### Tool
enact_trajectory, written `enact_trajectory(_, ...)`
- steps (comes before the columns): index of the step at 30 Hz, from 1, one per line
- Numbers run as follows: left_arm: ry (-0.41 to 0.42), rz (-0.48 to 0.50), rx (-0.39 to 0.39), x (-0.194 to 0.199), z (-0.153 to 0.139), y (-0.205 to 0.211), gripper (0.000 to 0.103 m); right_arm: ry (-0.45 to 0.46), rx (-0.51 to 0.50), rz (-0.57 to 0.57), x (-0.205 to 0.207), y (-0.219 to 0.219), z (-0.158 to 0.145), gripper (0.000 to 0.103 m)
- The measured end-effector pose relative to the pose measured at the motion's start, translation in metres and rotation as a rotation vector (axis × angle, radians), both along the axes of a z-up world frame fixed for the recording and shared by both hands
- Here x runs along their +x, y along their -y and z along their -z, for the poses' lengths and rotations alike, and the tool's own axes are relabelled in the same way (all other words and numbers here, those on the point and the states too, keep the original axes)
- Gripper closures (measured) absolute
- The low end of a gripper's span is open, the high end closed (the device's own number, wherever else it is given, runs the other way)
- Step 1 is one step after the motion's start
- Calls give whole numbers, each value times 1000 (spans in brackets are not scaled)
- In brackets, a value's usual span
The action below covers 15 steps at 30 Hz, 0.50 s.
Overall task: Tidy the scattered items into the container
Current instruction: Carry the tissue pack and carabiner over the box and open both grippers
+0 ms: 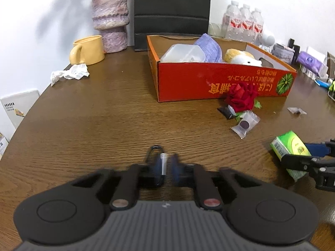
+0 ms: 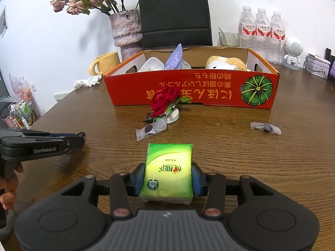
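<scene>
The orange cardboard box (image 1: pixel 219 83) (image 2: pixel 188 92) stands on the brown table and holds a clear plastic tub (image 1: pixel 184 53), a purple cloth (image 1: pixel 209 46) and a plush toy (image 1: pixel 240 58). My right gripper (image 2: pixel 168 179) is shut on a green tissue pack (image 2: pixel 168 171), also in the left wrist view (image 1: pixel 291 148). My left gripper (image 1: pixel 166 167) is nearly closed around a small black carabiner clip with a white piece (image 1: pixel 162 163) on the table; its pads look blurred. A red rose (image 2: pixel 164 102), a dark wrapper (image 2: pixel 149 117) and two clear candy packets (image 2: pixel 150 129) (image 2: pixel 266 128) lie before the box.
A yellow mug (image 1: pixel 88 50), crumpled tissue (image 1: pixel 70 74) and a purple vase (image 1: pixel 111 21) stand at the back left. A black bag (image 2: pixel 174 12), water bottles (image 2: pixel 262 31), a white robot figure (image 2: pixel 293 52) and small items line the back right.
</scene>
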<state>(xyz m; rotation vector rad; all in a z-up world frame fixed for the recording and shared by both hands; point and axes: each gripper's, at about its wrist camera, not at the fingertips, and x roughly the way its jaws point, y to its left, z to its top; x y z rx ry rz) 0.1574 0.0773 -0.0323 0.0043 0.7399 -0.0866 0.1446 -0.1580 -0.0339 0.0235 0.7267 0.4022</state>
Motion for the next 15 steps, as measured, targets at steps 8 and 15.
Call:
enact_trajectory(8,123,-13,-56,-19,-20,3,98,26,22,-10,0,6,-7,59)
enact_trajectory(15,263,53,-122,0,-77,21,98,151,52,-13,26,18,-57,59)
